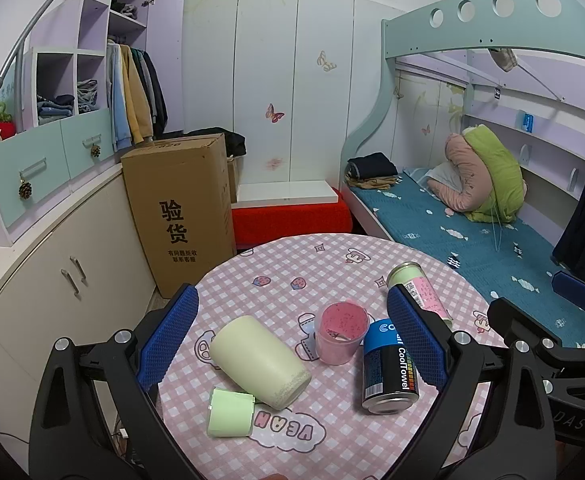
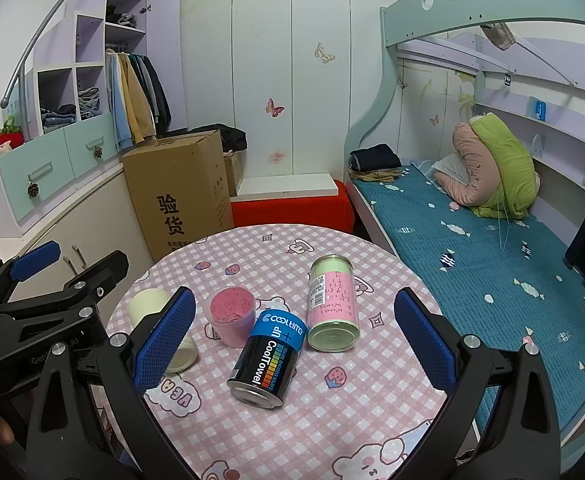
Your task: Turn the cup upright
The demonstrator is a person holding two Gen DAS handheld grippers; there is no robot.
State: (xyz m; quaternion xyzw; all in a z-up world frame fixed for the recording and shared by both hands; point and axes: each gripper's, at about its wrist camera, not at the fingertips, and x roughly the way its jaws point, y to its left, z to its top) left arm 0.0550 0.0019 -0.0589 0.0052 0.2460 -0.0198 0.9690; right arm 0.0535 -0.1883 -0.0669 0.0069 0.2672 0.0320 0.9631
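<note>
A pale green cup (image 1: 261,360) lies on its side on the round pink checked table (image 1: 292,264), mouth toward me and to the right. It also shows in the right wrist view (image 2: 148,306), partly hidden behind a finger. My left gripper (image 1: 292,344) is open and empty, its blue pads on either side of the cup, above the table. My right gripper (image 2: 294,344) is open and empty, over the cans. The right gripper also shows at the left view's right edge (image 1: 540,320).
A pink plastic cup (image 1: 341,333) stands upright mid-table. A dark CoolTowel can (image 1: 390,364) and a green-and-pink can (image 2: 333,304) lie on their sides. A light green roll (image 1: 231,412) lies by the cup's mouth. A cardboard box (image 1: 180,208) and a bed (image 1: 472,240) flank the table.
</note>
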